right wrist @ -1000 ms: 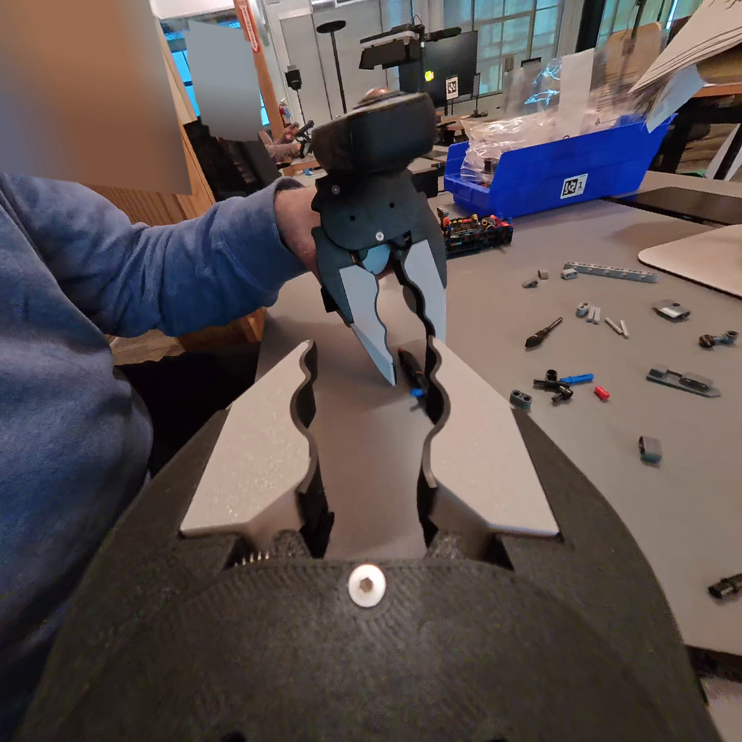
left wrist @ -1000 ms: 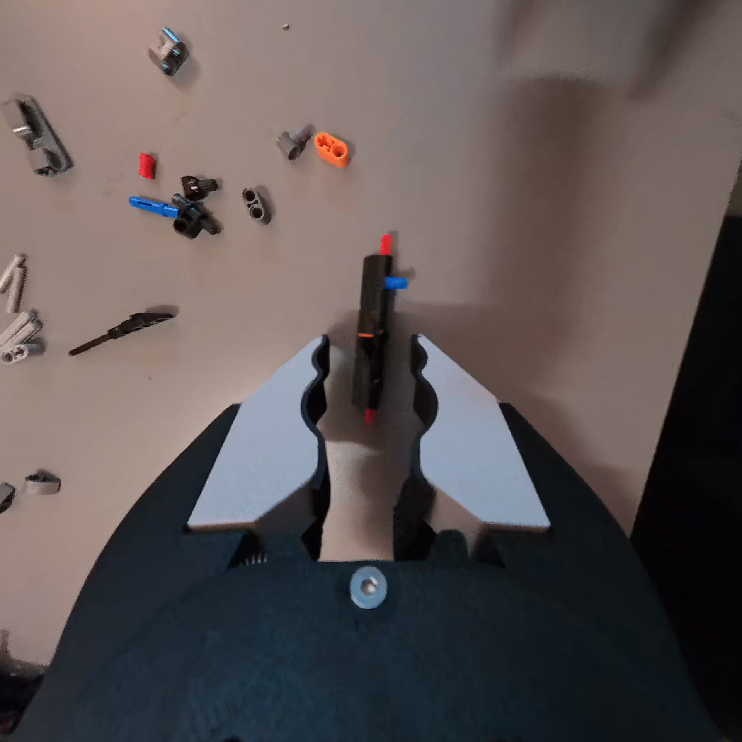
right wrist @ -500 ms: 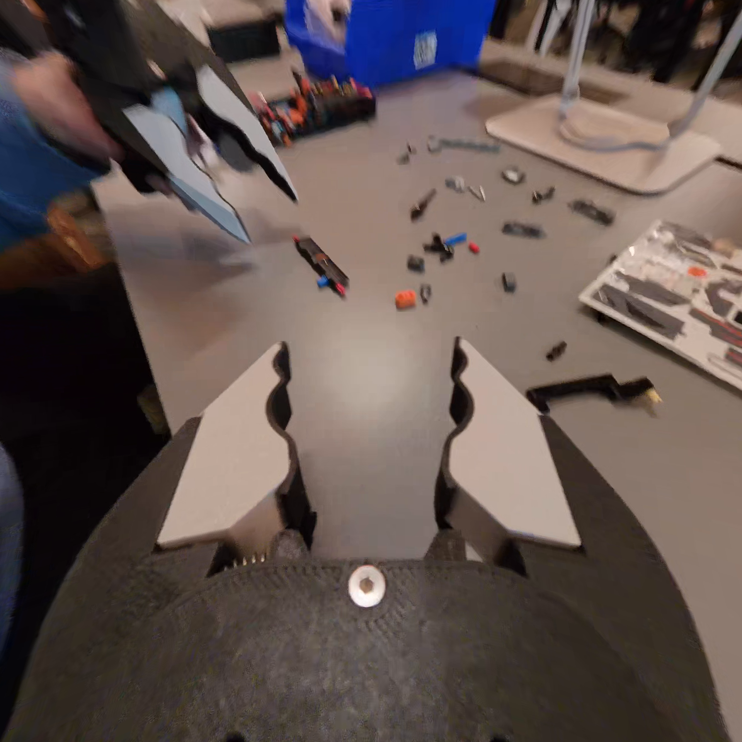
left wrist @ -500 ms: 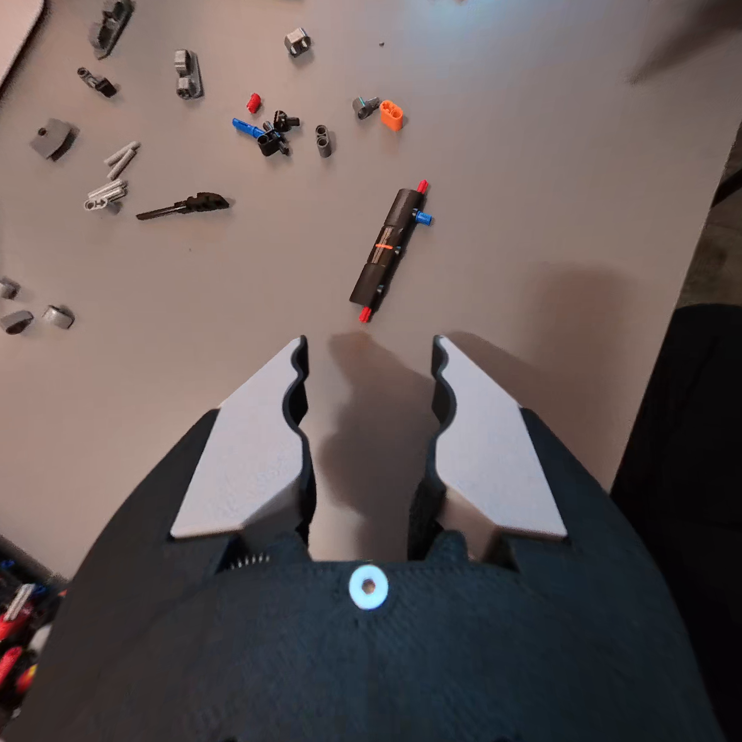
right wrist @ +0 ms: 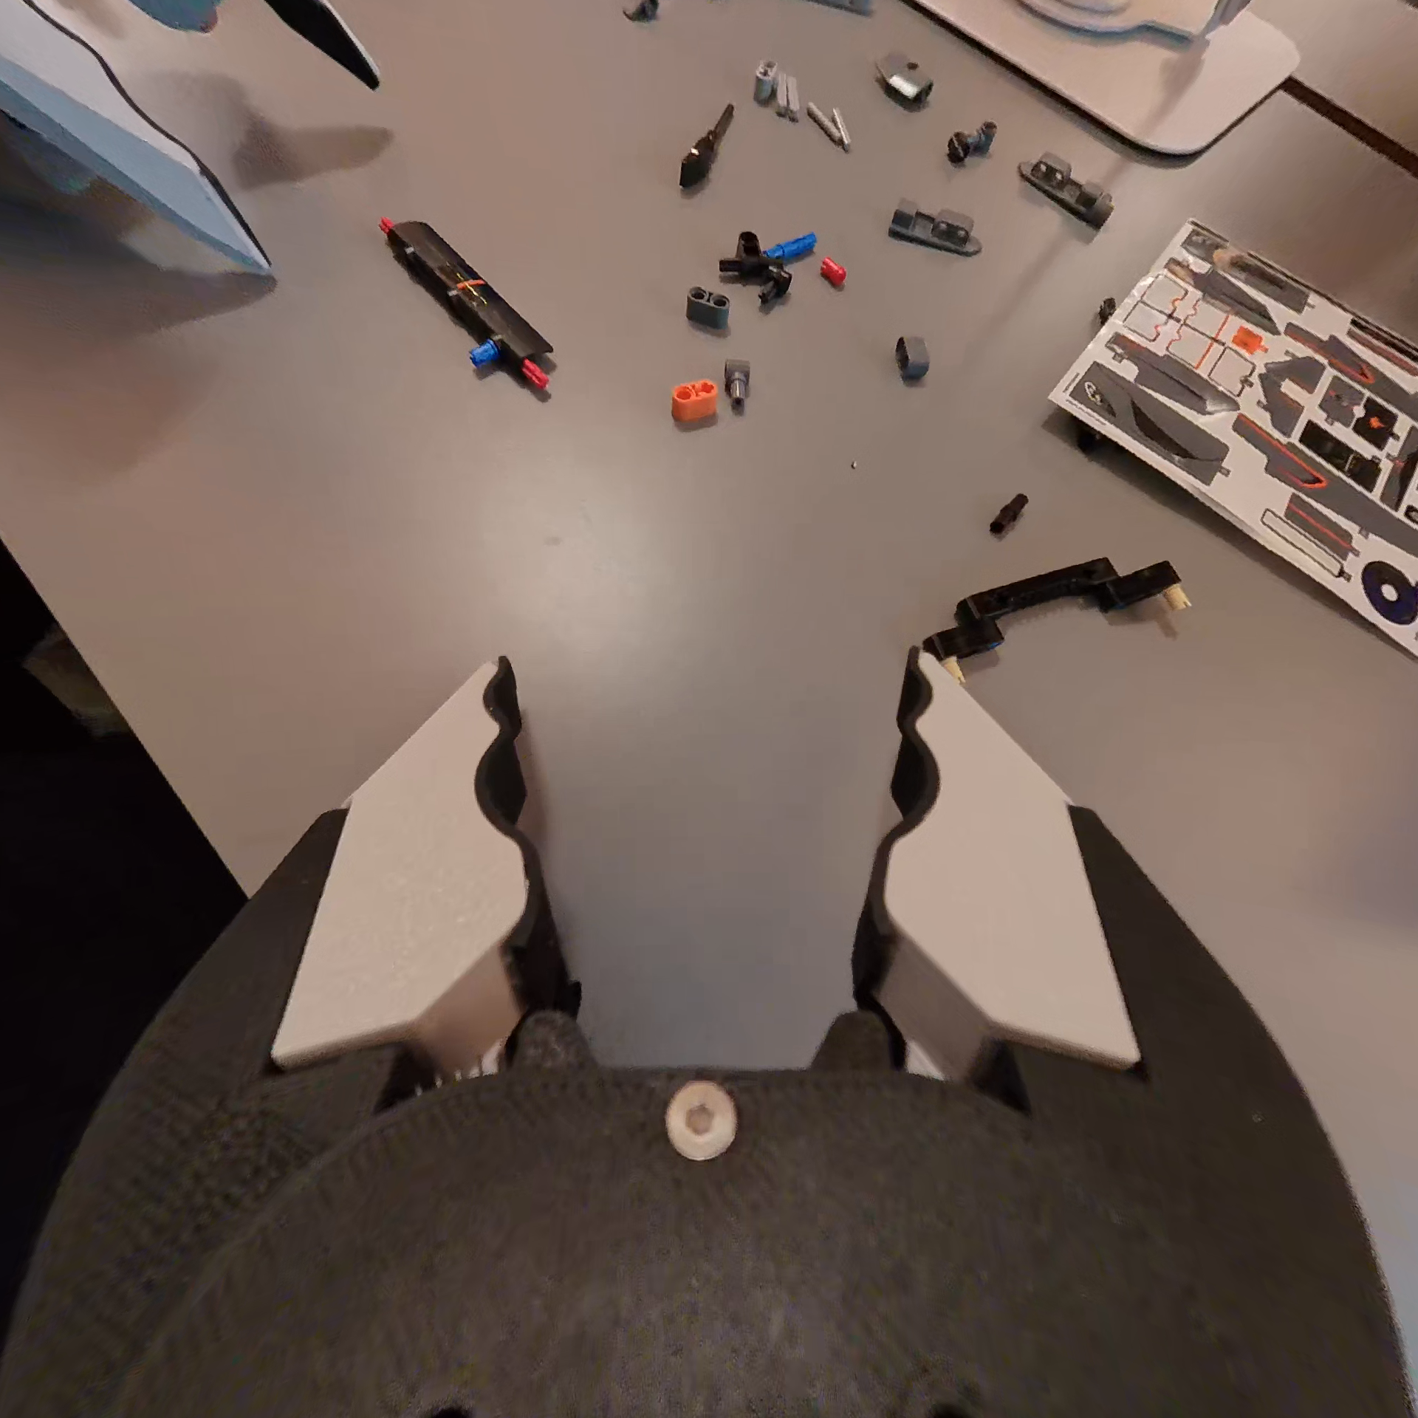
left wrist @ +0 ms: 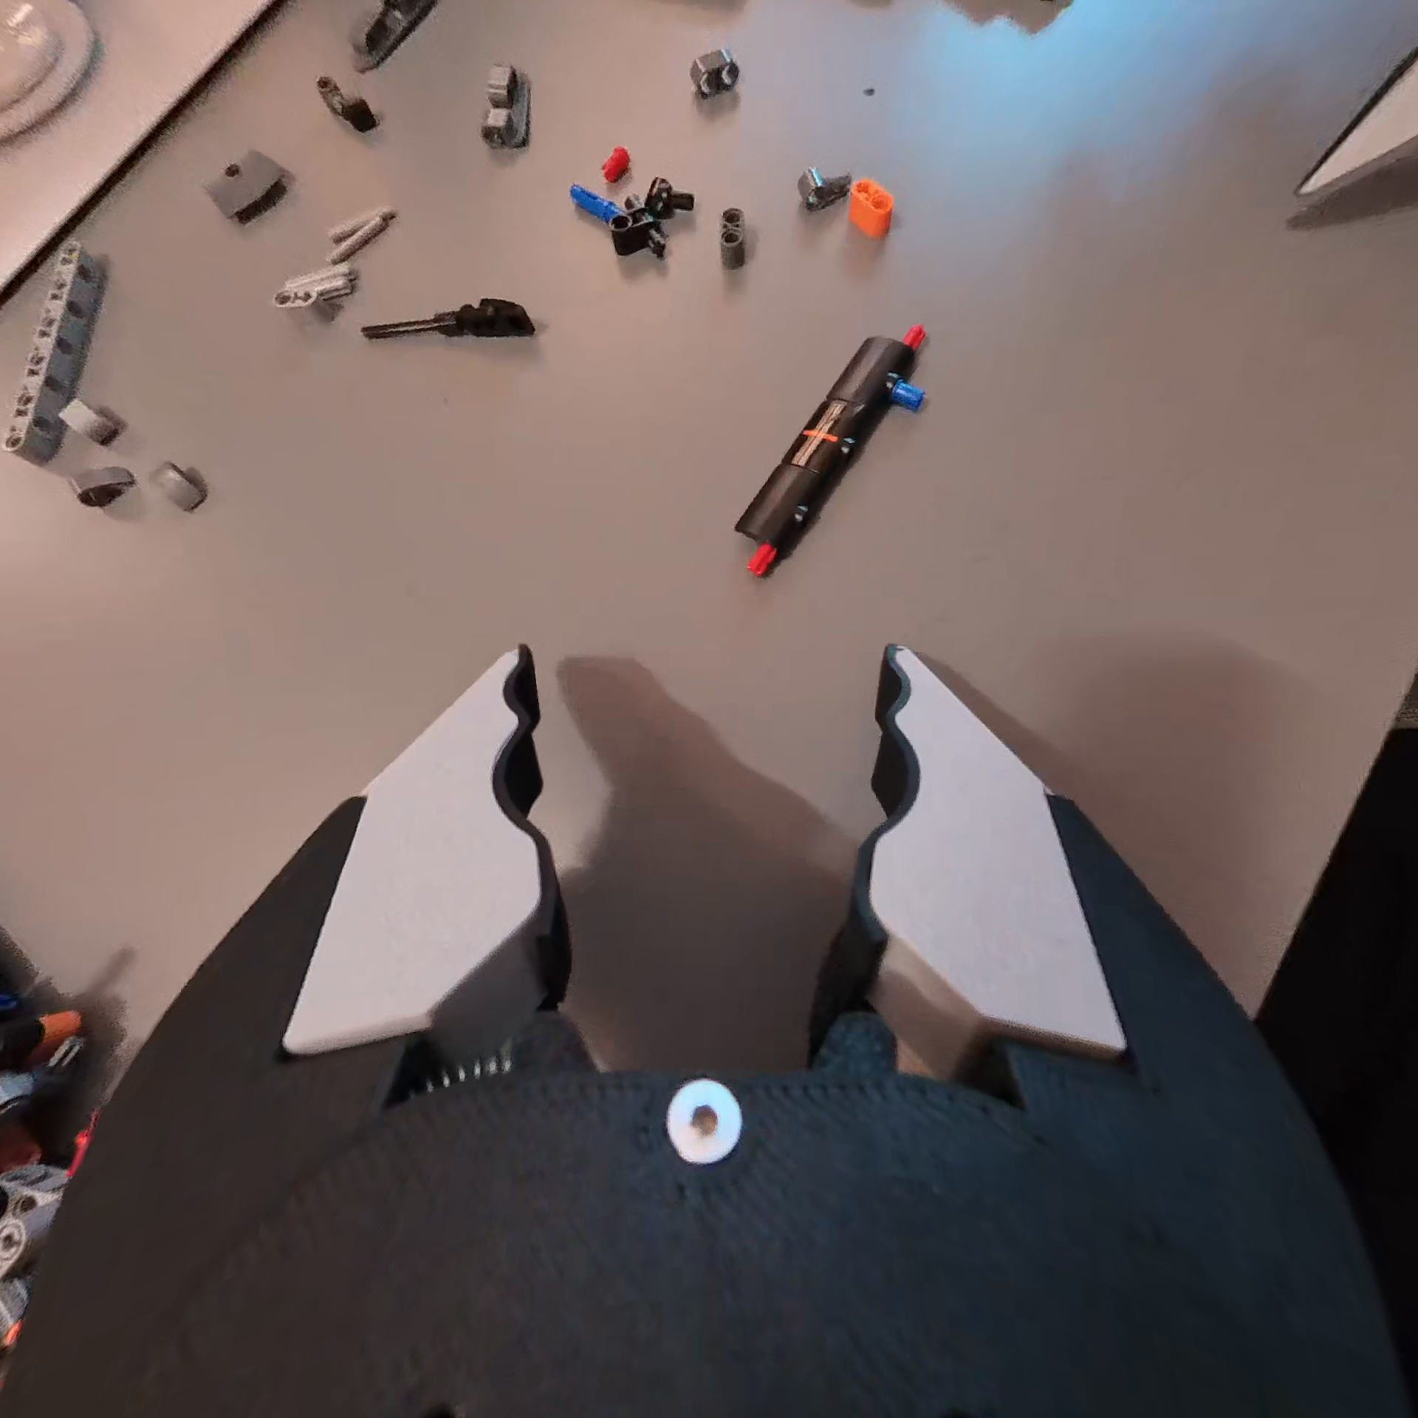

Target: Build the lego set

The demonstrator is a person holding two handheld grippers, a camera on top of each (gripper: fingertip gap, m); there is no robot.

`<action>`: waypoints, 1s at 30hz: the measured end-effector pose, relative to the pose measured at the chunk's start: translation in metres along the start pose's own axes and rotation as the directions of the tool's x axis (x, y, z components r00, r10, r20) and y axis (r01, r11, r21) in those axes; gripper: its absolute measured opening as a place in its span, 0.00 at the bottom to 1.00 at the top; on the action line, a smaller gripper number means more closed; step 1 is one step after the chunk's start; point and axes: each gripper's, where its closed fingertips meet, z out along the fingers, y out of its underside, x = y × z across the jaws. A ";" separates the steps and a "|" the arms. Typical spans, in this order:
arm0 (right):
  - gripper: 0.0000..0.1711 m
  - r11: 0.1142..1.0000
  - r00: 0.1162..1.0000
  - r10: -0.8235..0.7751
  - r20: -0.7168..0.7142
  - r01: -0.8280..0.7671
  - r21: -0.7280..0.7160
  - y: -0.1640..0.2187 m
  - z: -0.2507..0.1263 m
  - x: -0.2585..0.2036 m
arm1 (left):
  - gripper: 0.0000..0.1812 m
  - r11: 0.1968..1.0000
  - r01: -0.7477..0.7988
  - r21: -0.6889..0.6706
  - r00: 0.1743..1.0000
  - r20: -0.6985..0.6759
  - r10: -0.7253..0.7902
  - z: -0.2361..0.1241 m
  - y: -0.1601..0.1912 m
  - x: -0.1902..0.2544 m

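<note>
A black rod-shaped lego assembly (left wrist: 832, 445) with red pin ends and a blue pin lies on the grey table; it also shows in the right wrist view (right wrist: 468, 295). My left gripper (left wrist: 704, 660) is open and empty, held above the table short of the assembly. My right gripper (right wrist: 706, 667) is open and empty. A black angled lego arm (right wrist: 1055, 598) with tan pins lies just beyond its right fingertip. The left gripper's fingers (right wrist: 138, 176) show at the right wrist view's top left.
Loose pieces lie beyond: an orange connector (left wrist: 871, 206), a blue pin with black connectors (left wrist: 625, 215), a black blade piece (left wrist: 460, 321), a long grey beam (left wrist: 54, 357). A sticker sheet (right wrist: 1266, 414) lies right. The table edge (right wrist: 115, 675) drops off left. My right gripper's tips are some 10 centimeters from the orange connector (left wrist: 871, 206). Look for it in the right wrist view (right wrist: 687, 389) too.
My left gripper let go of the black assembly, opened wide and drew back and up. My right gripper swung away from it and now looks down on the table.
</note>
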 end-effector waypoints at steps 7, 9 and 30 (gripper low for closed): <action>0.57 0.999 1.000 0.008 0.019 -0.009 0.033 -0.003 -0.004 0.001 | 0.48 1.000 0.019 -0.015 1.000 -0.006 -0.019 0.004 0.001 -0.001; 0.56 0.999 1.000 -0.014 0.027 0.012 0.045 -0.004 -0.005 -0.002 | 0.48 1.000 0.001 -0.007 1.000 0.006 -0.001 0.004 -0.001 -0.001; 0.49 0.937 0.979 -0.151 -0.136 0.186 0.295 -0.035 -0.028 0.016 | 0.44 0.997 -0.076 0.020 0.995 0.071 0.074 0.009 -0.011 -0.001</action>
